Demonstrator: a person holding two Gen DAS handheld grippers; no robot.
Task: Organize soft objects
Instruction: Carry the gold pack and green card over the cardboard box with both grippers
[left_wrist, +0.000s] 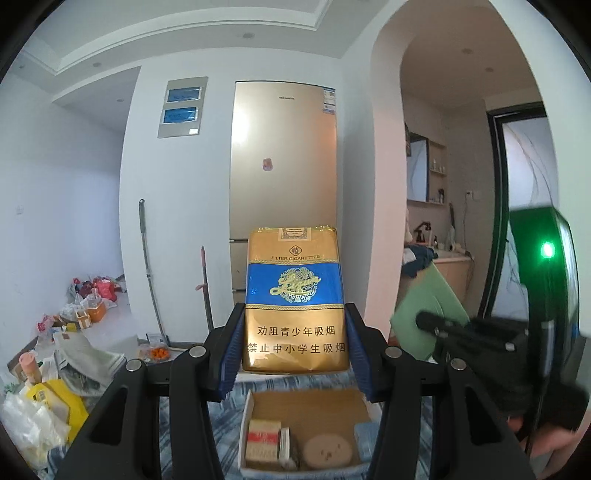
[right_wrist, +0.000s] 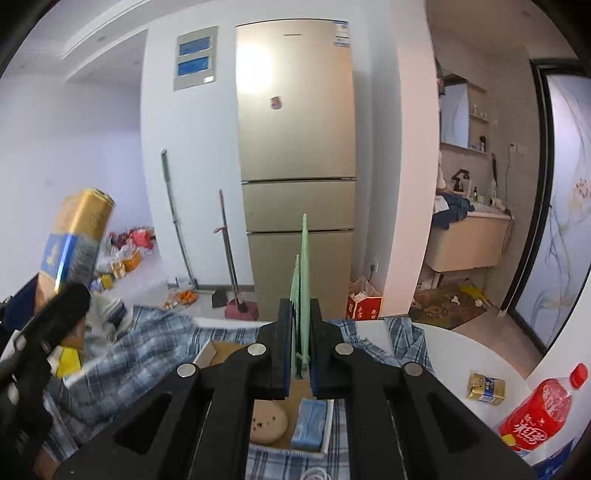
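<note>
Left claw (left_wrist: 295, 354) grips the cigarette pack (left_wrist: 295, 299); right claw (right_wrist: 298, 354) pinches green cloth (right_wrist: 303, 288)

Glossy gold-and-blue foil wrap on the cigarette pack (left_wrist: 295, 299). Matt black plastic left hand-held gripper (left_wrist: 295, 347) with ribbed blue pads (left_wrist: 232, 350). Matt, thin green sheet (right_wrist: 303, 291). Brown cardboard box (left_wrist: 310, 408). Woven blue plaid cloth (right_wrist: 147, 343). Brushed-metal-look fridge (right_wrist: 295, 110). Shiny red plastic bottle (right_wrist: 539, 410).

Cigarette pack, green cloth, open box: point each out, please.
cigarette pack (left_wrist: 295, 299), left wrist view, blue band on its front face.
green cloth (right_wrist: 304, 295), right wrist view, its upright edge above the gripper.
box (left_wrist: 314, 406), left wrist view, bare cardboard floor.
</note>
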